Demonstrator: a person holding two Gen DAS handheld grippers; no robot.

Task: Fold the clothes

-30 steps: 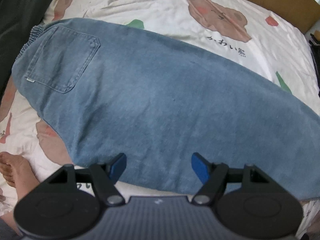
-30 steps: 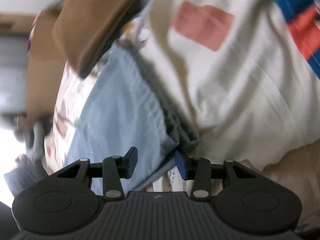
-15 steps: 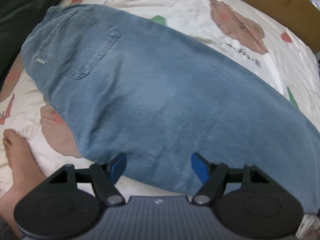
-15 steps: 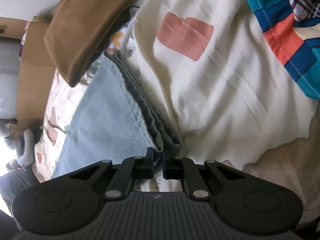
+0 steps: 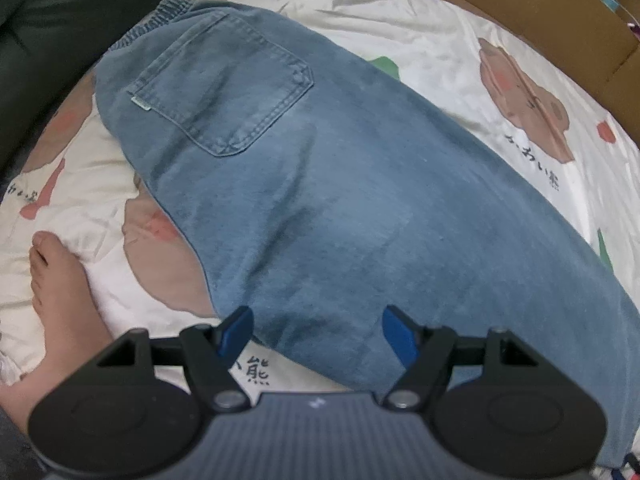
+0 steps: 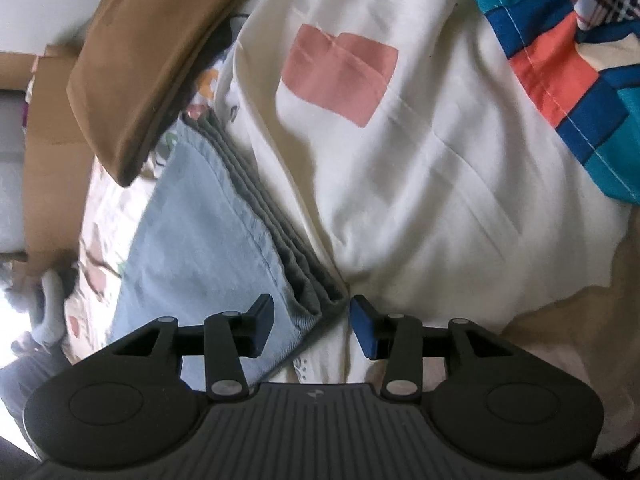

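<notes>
Blue jeans (image 5: 360,200) lie flat across the bed, folded lengthwise, back pocket (image 5: 228,92) up and elastic waistband (image 5: 160,16) at the far left. My left gripper (image 5: 316,322) hangs open over their near edge, nothing between its blue pads. In the right wrist view the stacked leg hems (image 6: 280,240) end in a corner (image 6: 320,304). That corner sits between the jaws of my right gripper (image 6: 312,314), which are opening; the pads stand clear of the cloth.
A person's bare foot (image 5: 56,280) rests on the bear-print sheet (image 5: 440,48) left of my left gripper. Cardboard (image 5: 540,12) borders the far side. A brown cushion (image 6: 152,60), a white quilt (image 6: 420,200) and a patchwork blanket (image 6: 560,80) surround the hems.
My left gripper has slid along the jeans toward the waistband, so the pocket looks nearer. My right gripper shut on the hem corner half a second ago and has opened again.
</notes>
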